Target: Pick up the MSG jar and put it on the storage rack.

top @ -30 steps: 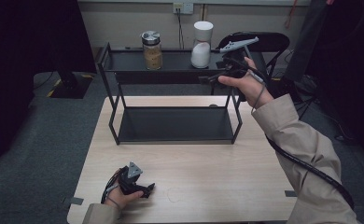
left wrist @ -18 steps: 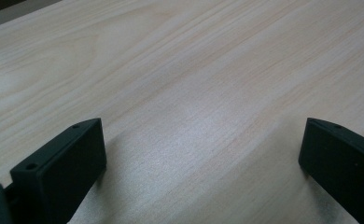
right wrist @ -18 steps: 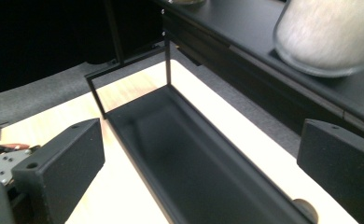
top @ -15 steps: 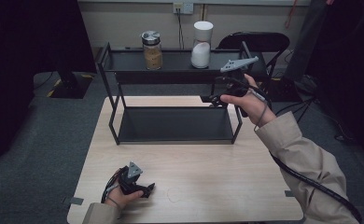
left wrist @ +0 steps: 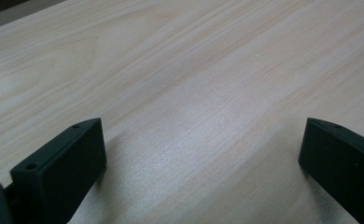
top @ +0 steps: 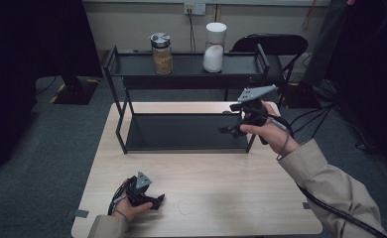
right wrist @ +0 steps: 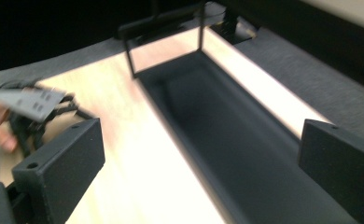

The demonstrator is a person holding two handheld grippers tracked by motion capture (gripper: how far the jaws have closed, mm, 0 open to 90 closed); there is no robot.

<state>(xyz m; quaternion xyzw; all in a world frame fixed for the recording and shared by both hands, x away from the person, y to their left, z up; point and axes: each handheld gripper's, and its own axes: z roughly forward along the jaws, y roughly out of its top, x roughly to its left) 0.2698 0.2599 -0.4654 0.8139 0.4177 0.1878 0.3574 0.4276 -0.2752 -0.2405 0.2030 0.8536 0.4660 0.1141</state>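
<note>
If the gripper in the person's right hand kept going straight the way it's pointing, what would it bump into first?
Probably the black rack's lower shelf. The right gripper hangs open at the rack's right end, and its own view looks down along that dark tray, with nothing between the jaws. Depth is unclear, so the near rim may come first.

Black two-tier metal rack standing on the far half of the pale wood tabletop. On the rack's top shelf, toward its left end, a glass jar with a metal lid and brownish contents; toward its right end, a white container. Behind the rack's right end, a black chair. Beyond the rack on the wall, a power outlet.
</note>
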